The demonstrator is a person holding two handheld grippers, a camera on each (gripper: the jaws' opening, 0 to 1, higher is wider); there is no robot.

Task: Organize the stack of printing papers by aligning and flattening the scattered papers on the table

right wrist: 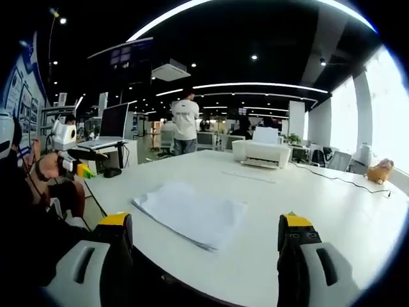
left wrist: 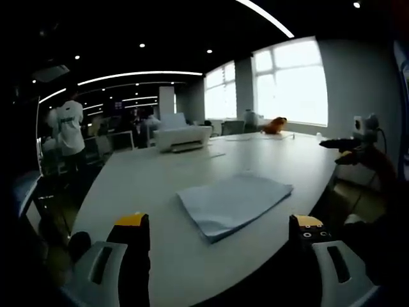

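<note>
Left gripper view: the left gripper [left wrist: 220, 230] rises from the bottom edge with its two yellow-tipped jaws spread wide, released, nothing between them. Ahead of the jaws, on the white table [left wrist: 147, 185], lies the stack of printing papers [left wrist: 233, 203]. The stack sits near the table's near edge, roughly between the two jaws as seen, apart from both. Its sheets are slightly fanned at the edges, not squared. Farther back on the same table stands a white printer [left wrist: 182, 136], with a few loose sheets [left wrist: 204, 155] lying just in front of it. An orange plush toy [left wrist: 275, 125] rests near the far edge by the windows. A person in a white shirt [left wrist: 67, 128] stands at the left, beyond the table. At the right edge of the view the other gripper [left wrist: 348, 142] shows, held above the table's side; whether it is released or clenched cannot be told here.

Right gripper view: the right gripper [right wrist: 204, 240] also stands released, jaws wide apart and empty. The stack of printing papers [right wrist: 188, 214] lies on the table ahead, between the jaws as seen and touching neither, edges uneven. The printer [right wrist: 262, 152] sits farther back, and a cable [right wrist: 332, 176] runs across the table toward the plush toy [right wrist: 380, 171] at the right. A person in a white shirt [right wrist: 185, 125] stands behind the table.
</note>
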